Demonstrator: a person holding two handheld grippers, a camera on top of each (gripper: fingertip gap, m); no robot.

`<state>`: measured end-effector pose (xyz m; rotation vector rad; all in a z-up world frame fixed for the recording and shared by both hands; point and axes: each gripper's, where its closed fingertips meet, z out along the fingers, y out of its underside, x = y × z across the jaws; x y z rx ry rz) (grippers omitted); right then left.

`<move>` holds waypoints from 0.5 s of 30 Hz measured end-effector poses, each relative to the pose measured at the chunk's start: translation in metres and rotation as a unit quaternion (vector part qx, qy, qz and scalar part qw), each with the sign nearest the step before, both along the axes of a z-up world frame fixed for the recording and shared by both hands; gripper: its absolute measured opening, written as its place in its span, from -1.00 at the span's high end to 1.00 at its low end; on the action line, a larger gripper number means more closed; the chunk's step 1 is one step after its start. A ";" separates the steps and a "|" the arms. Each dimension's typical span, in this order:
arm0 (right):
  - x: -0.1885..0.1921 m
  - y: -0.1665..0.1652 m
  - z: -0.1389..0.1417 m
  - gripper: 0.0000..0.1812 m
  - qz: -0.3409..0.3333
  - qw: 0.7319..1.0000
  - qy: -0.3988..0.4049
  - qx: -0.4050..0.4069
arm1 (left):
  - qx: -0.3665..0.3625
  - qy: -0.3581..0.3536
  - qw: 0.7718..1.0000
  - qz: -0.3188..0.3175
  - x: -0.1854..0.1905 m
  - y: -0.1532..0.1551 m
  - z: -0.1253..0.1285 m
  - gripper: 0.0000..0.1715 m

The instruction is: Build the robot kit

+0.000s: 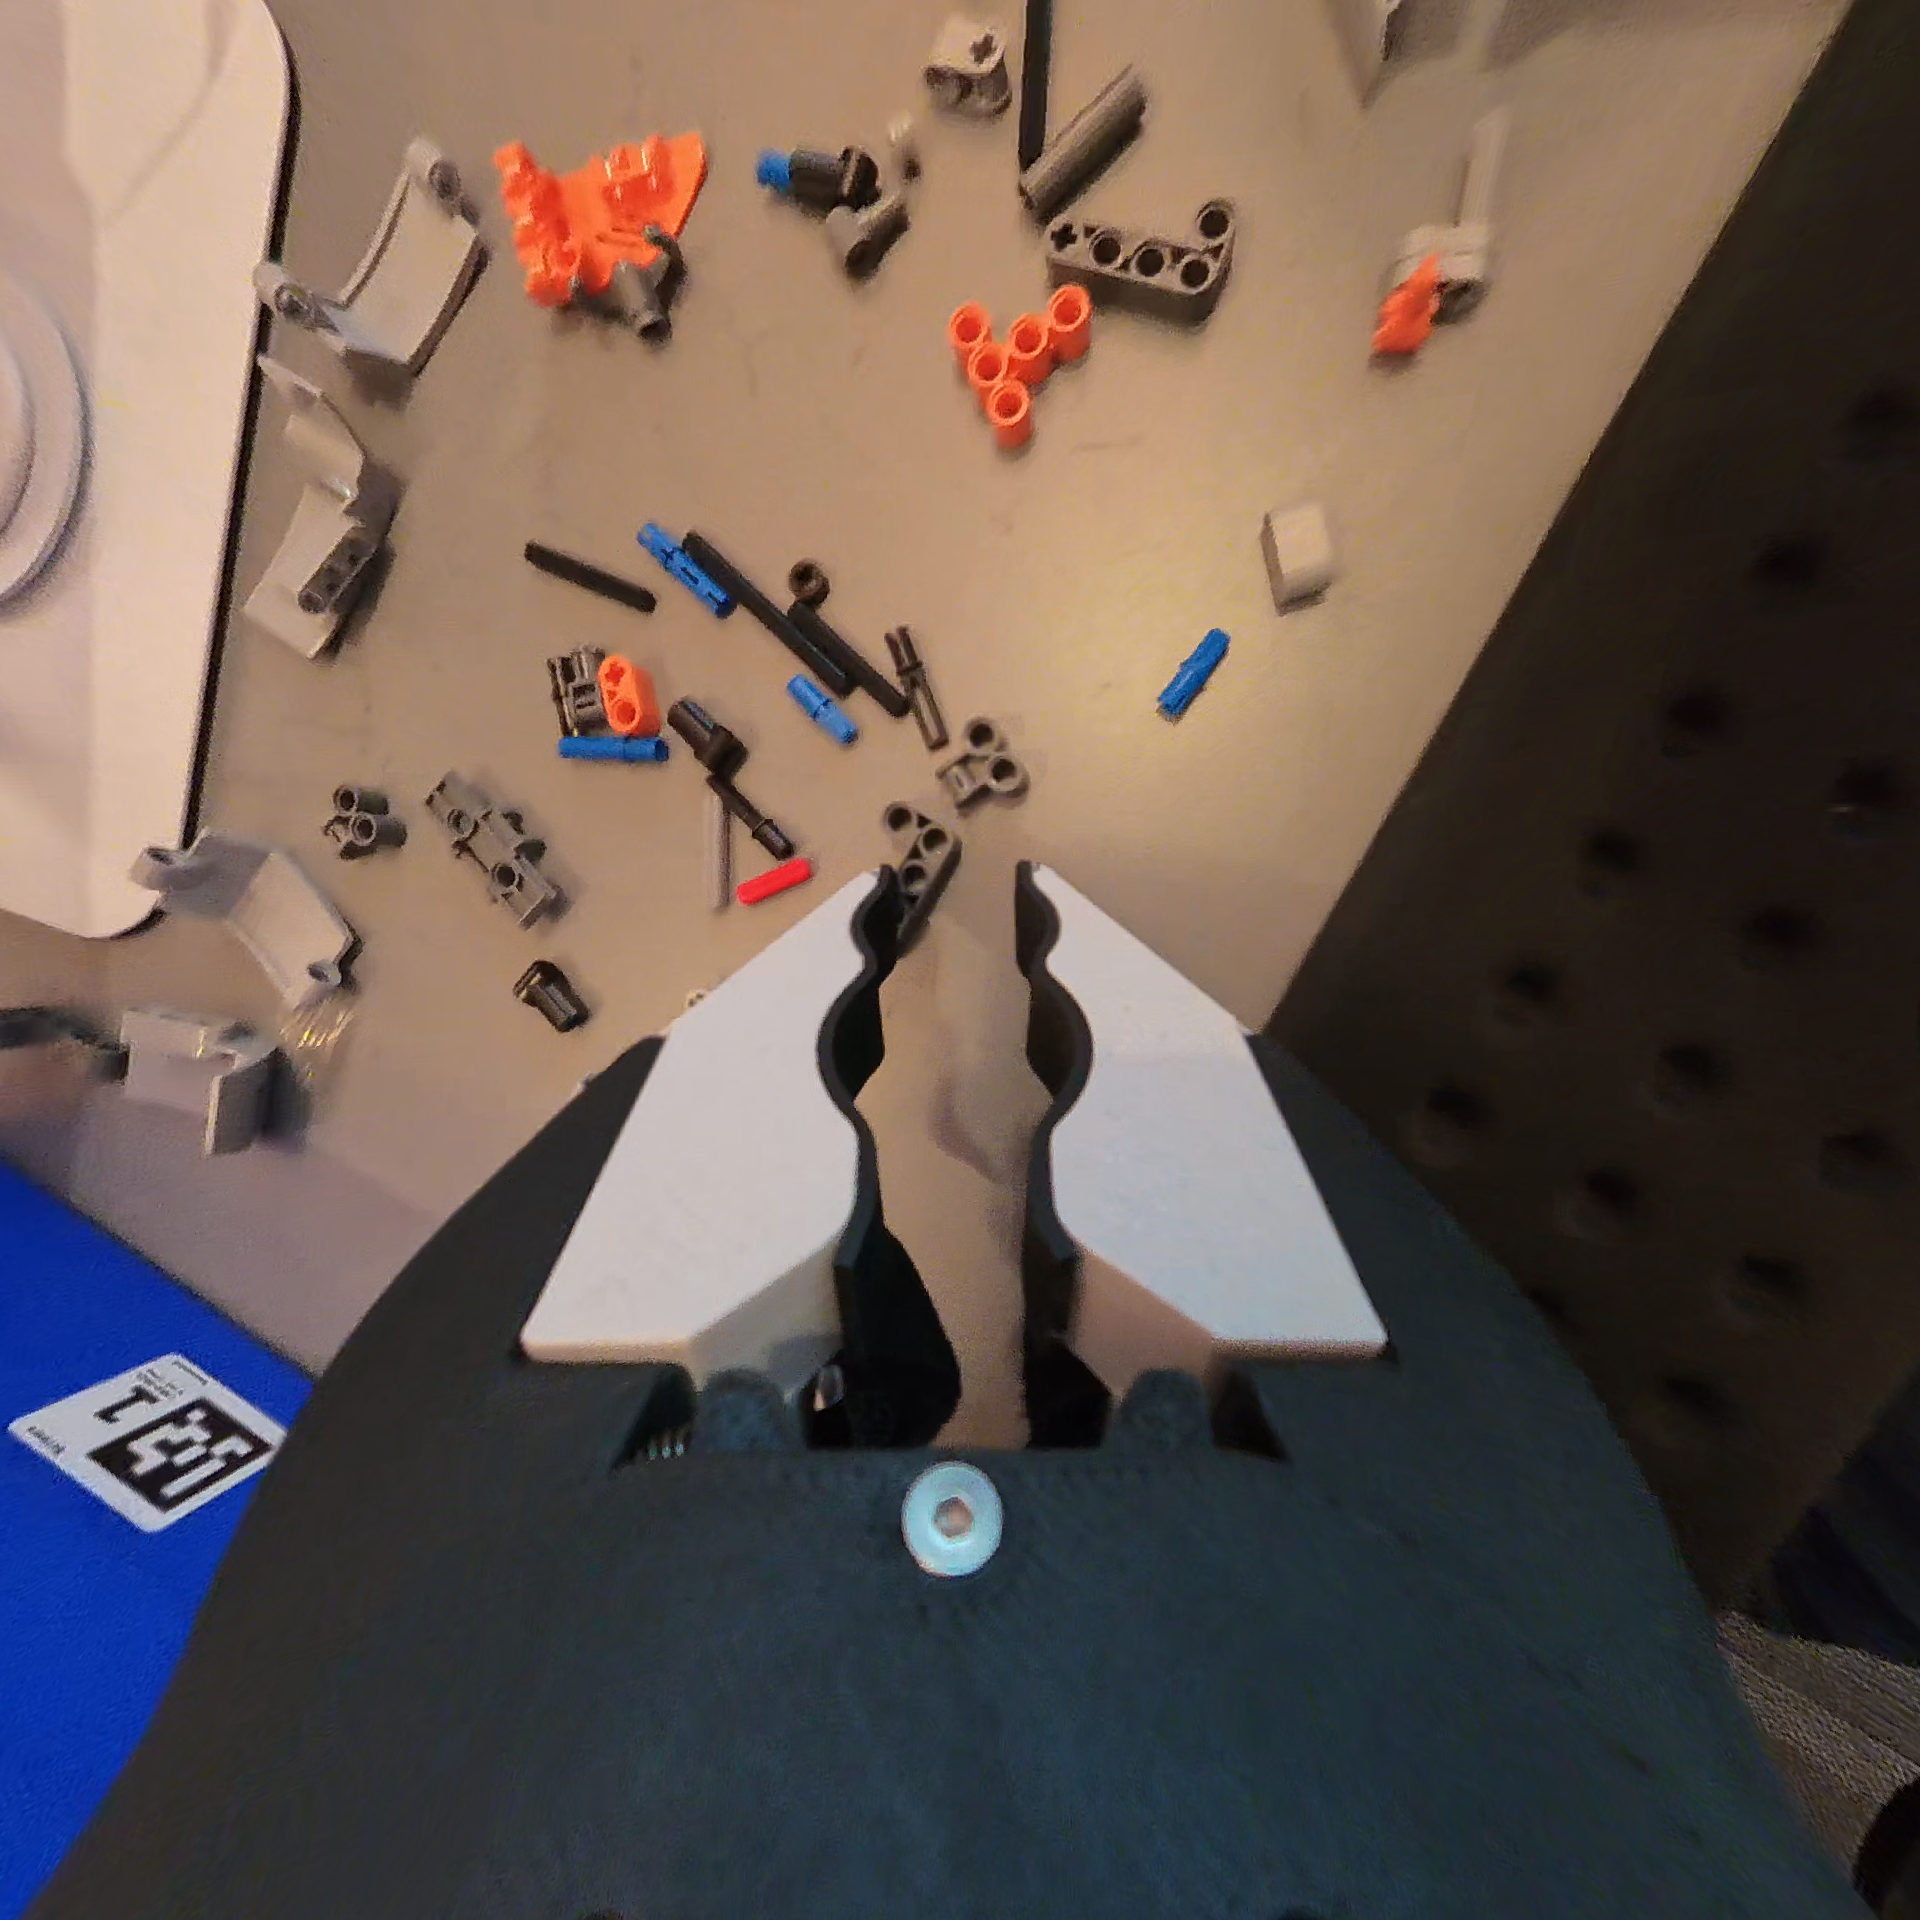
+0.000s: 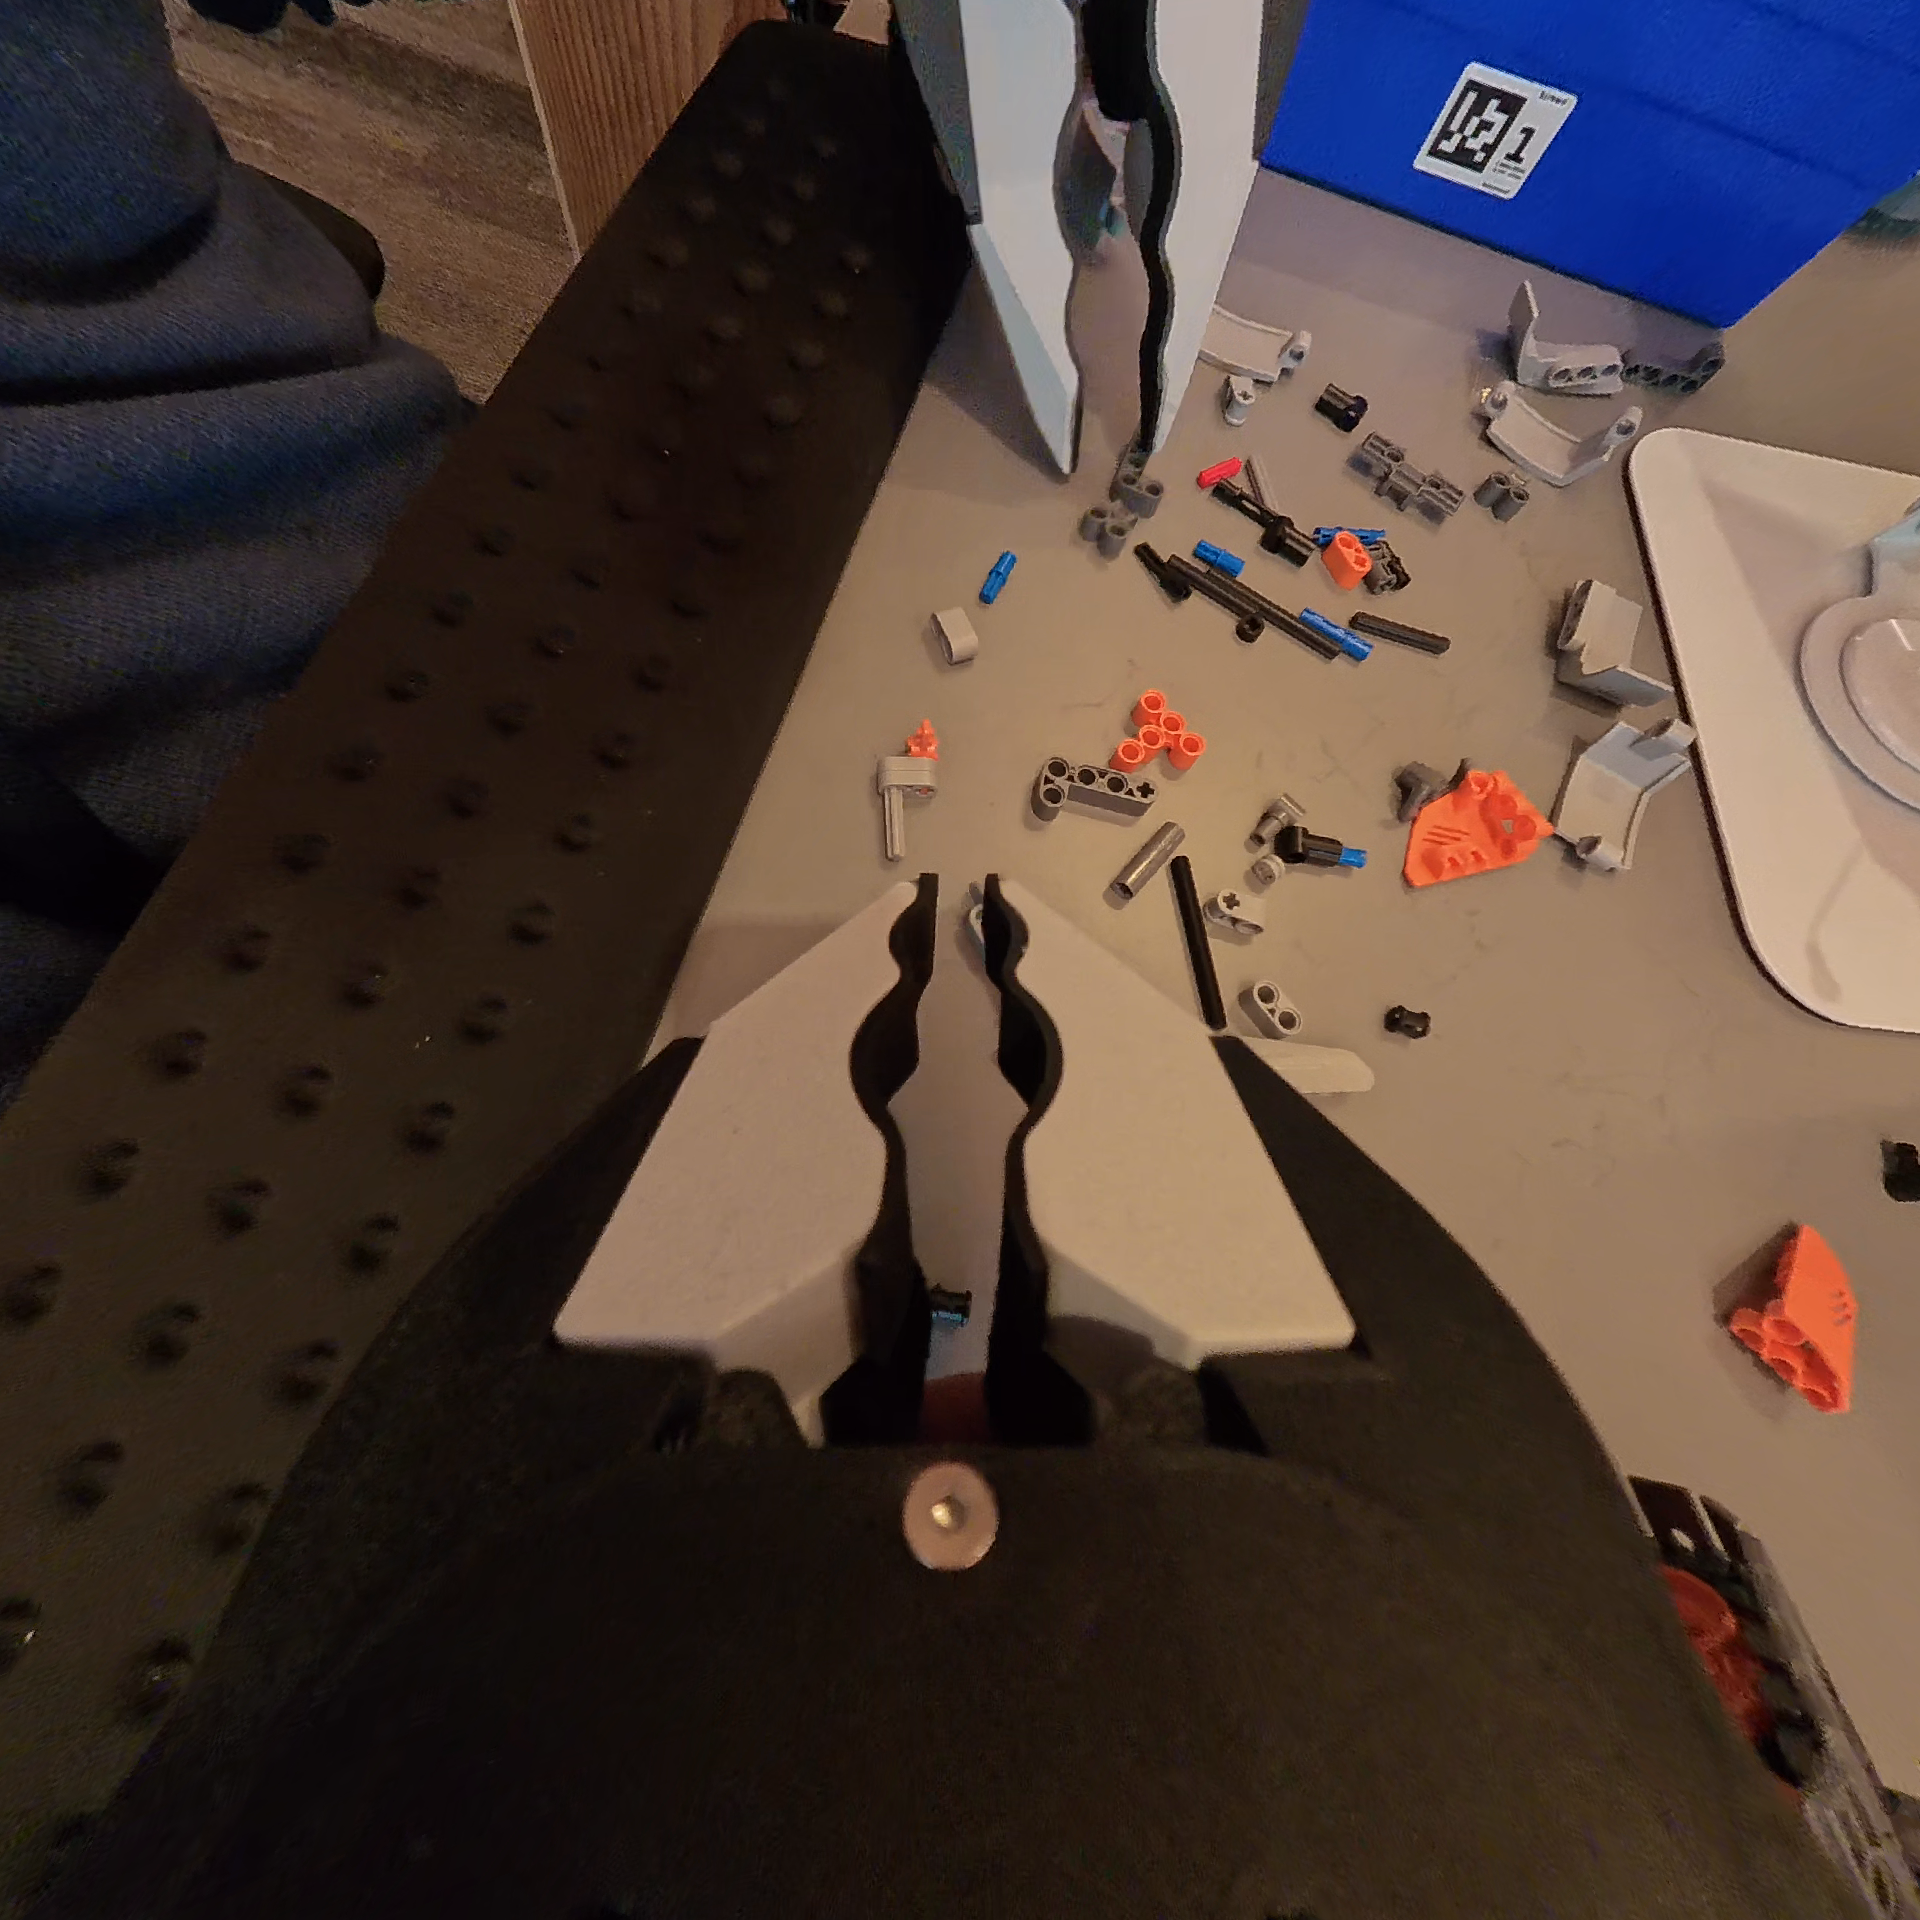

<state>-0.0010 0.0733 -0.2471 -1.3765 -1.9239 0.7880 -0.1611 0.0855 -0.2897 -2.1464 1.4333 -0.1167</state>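
Many small plastic building parts lie scattered on a grey table (image 1: 1091, 540). My left gripper (image 1: 956, 878) is open and empty, low over the table. A dark grey short beam (image 1: 927, 847) lies just at its left fingertip, and a grey connector (image 1: 985, 774) lies just beyond. The left gripper also shows in the right wrist view (image 2: 1110, 452), pointing down at that beam (image 2: 1138, 486). My right gripper (image 2: 960, 885) has its jaws a narrow gap apart. A small light grey part (image 2: 977, 920) shows by its right fingertip; I cannot tell if it is touched.
A white tray (image 1: 125, 623) (image 2: 1766, 520) and a blue box (image 1: 94, 1507) (image 2: 1662, 187) border the parts. A black perforated board (image 1: 1610, 831) (image 2: 416, 831) runs along the other side. Orange cluster (image 2: 1158, 738), orange panel (image 2: 1475, 831), orange wedge (image 2: 1803, 1320), black axle (image 2: 1195, 940). There is about 15 centimeters between the tips of the two grippers.
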 end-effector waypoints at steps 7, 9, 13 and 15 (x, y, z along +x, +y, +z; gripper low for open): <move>-0.003 0.008 0.008 0.91 -0.031 0.999 0.012 0.008 | 0.047 -0.036 0.998 0.006 0.004 0.005 0.024 0.70; -0.009 0.017 0.008 0.90 -0.066 0.998 0.012 0.003 | 0.060 -0.044 0.997 0.002 0.009 0.006 0.030 0.71; -0.025 0.032 -0.010 0.91 -0.127 0.992 -0.023 -0.010 | 0.065 -0.064 0.996 -0.016 0.028 0.003 0.033 0.71; -0.032 0.039 -0.021 0.89 -0.147 0.988 -0.045 -0.013 | 0.066 -0.071 0.995 -0.026 0.037 0.002 0.032 0.71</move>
